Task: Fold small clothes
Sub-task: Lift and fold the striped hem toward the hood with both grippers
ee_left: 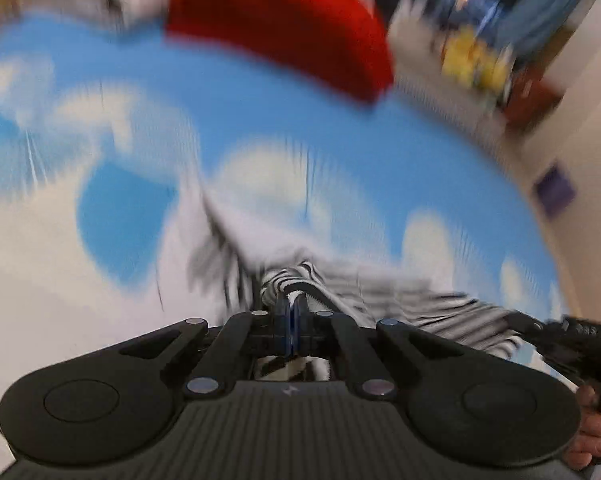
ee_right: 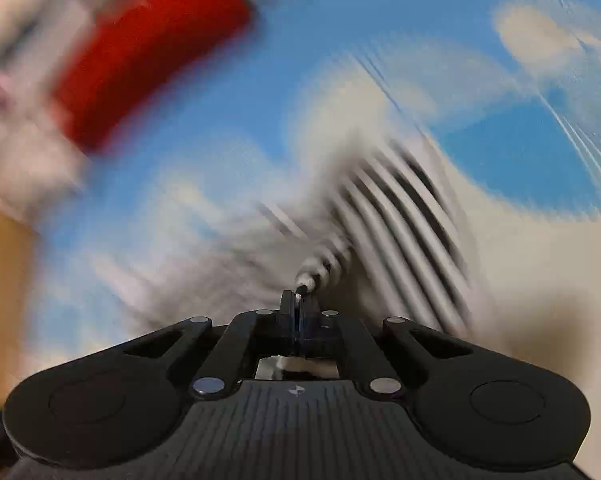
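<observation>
The work surface is a sky-and-cloud printed cloth (ee_left: 260, 128), with a folded red garment (ee_left: 276, 28) lying at its far edge. Nearer, the black-and-white striped garment (ee_right: 404, 204) lies stretched between my two tools. My left gripper (ee_left: 291, 306) is clenched on one bunched edge of it; my right gripper (ee_right: 299, 300) is pinched on another. I judge the fold to be starting: next I should carry both held edges across together, keeping the cloth taut.
</observation>
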`<state>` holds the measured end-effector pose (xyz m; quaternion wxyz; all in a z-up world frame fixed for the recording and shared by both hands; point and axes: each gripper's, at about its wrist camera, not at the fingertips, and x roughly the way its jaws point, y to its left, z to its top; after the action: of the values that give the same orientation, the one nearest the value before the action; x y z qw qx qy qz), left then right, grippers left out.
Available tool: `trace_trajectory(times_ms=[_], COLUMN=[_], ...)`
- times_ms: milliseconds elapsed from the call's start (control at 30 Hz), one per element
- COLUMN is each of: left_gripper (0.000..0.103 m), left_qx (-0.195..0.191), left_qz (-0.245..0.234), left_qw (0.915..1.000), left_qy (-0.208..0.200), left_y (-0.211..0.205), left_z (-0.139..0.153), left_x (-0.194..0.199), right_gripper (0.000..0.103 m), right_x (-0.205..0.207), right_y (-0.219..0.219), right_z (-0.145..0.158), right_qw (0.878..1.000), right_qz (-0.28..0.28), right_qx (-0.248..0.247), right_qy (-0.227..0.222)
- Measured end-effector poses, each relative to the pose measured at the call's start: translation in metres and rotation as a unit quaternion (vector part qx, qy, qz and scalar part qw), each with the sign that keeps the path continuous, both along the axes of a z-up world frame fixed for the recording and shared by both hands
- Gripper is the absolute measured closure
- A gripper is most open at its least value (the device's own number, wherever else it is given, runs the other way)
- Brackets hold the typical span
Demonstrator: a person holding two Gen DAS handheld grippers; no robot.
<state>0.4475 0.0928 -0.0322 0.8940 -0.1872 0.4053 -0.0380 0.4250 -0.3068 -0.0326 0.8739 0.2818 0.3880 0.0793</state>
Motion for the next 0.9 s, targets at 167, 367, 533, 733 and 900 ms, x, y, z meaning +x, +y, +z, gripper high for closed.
trace_trajectory(times_ms=[167, 367, 533, 733, 900], left_gripper=[0.102, 0.082, 0.068, 0.092, 0.090], left_qx=[0.023, 0.023, 0.004, 0.072, 0.104], left_qz=[-0.001, 0.005, 0.009, 0.014, 0.000], left_qw=[0.9876, 0.9797, 0.9918, 0.9758, 0.9875], left_qy=[0.155, 0.199, 0.127, 0.206, 0.119], left_y=[0.020, 0.016, 0.008, 0.003, -0.020], left_z=[-0.062, -0.080, -0.053, -0.091, -0.053], left_x=[0.010, 0.006, 0.001, 0.007, -0.001], right_gripper=[0.102, 0.097, 0.073, 0.085, 0.079], right_x=[0.006, 0.003, 0.001, 0.003, 0.004], right_y=[-0.017, -0.006, 0.001, -0.014, -0.002], right_z=[-0.038, -0.067, -0.042, -0.082, -0.053], right_qw=[0.989, 0.973, 0.982, 0.968, 0.973], right_qz=[-0.039, -0.016, -0.021, -0.042, -0.046], right_qx=[-0.050, -0.088, -0.112, -0.066, -0.108], right_qy=[0.131, 0.212, 0.150, 0.240, 0.199])
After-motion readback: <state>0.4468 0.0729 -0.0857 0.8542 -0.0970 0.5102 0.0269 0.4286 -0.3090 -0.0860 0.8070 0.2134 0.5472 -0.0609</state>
